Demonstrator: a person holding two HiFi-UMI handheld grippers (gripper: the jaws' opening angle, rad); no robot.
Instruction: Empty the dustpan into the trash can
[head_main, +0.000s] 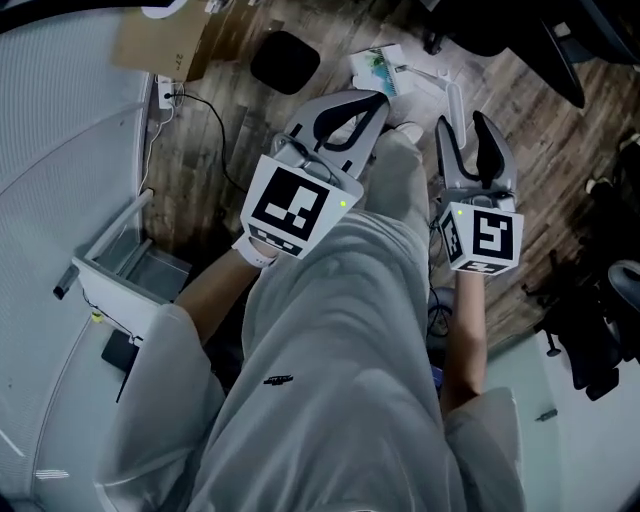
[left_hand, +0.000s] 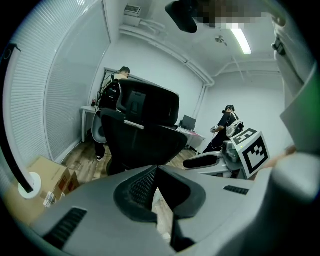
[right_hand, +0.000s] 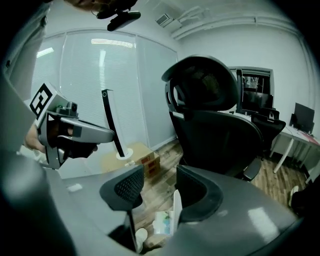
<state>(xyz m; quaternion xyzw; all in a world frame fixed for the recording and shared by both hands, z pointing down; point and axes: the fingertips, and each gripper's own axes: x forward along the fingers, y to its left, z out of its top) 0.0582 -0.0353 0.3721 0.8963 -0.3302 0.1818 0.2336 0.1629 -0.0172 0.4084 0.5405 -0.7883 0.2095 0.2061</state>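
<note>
The person stands over a wooden floor (head_main: 540, 130) and holds both tools in front of the grey trousers (head_main: 340, 330), both pointing forward and somewhat down.

The left tool (head_main: 372, 100) is fully closed. In the left gripper view its two dark pads meet at the tips, and there is nothing between them.

The right tool (head_main: 460, 125) stands wide open. In the right gripper view the pads are clearly apart and do not press on anything; through the gap I see only the floor and the dustpan below.

The dustpan (head_main: 378, 68) is white and lies on the floor, just ahead of the two tools and between them. A pale greenish packet (right_hand: 162, 222) lies in it, and its white handle (head_main: 445, 90) runs toward the right tool. Neither tool touches it.

Near the dustpan, on its left, there is a black rounded object (head_main: 285, 60); I cannot tell what it is. A cardboard box (head_main: 160, 40) stands further left, by the blinds.

A white open container (head_main: 120, 300) with a grey inside is at the person's left side, well apart from the dustpan; it may be the trash can, but I cannot be sure.

A black office chair (right_hand: 210, 115) stands ahead of the tools.
</note>
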